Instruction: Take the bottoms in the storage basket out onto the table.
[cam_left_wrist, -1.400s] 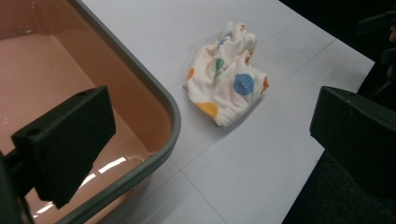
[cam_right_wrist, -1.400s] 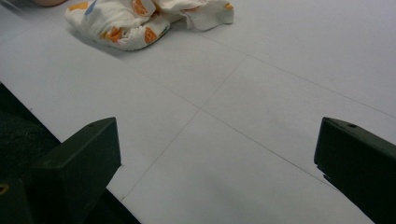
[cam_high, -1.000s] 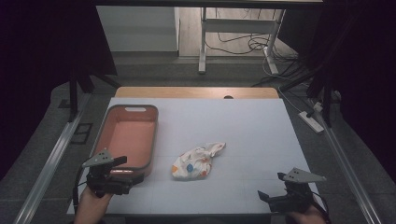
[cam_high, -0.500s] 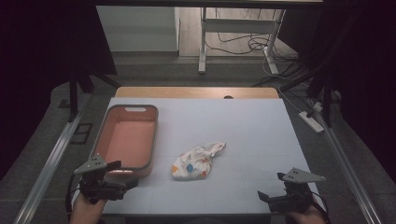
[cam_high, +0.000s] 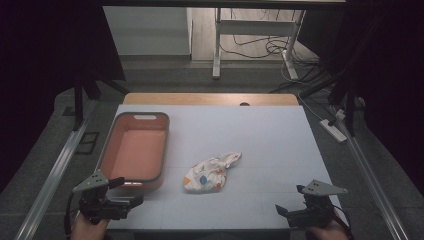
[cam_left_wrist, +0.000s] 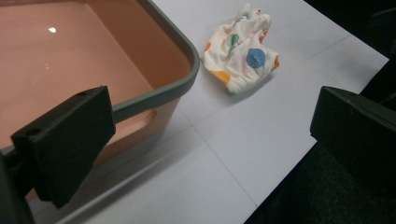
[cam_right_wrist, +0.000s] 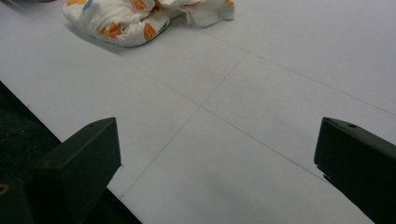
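A crumpled white cloth with coloured dots (cam_high: 210, 173) lies near the middle of the white table top. To its left stands a pink bin with a grey rim (cam_high: 107, 150), and nothing lies in it. My left gripper (cam_high: 128, 192) hovers at the bin's near corner, open and holding nothing. In the left gripper view the jaws (cam_left_wrist: 210, 135) stand wide apart, with the bin rim (cam_left_wrist: 184, 77) and the cloth (cam_left_wrist: 240, 51) ahead. My right gripper (cam_high: 290, 200) is at the near right edge, open. In its own view the right gripper (cam_right_wrist: 217, 158) faces the cloth (cam_right_wrist: 135, 14) farther off.
The white table top (cam_high: 270, 130) ends in a wooden strip at the far edge. Metal rails run along both sides. A power strip (cam_high: 334, 129) and cables lie on the floor to the right and beyond the table.
My left gripper has drawn back toward the near edge and slightly left. The right gripper, the cloth and the bin have stayed in place.
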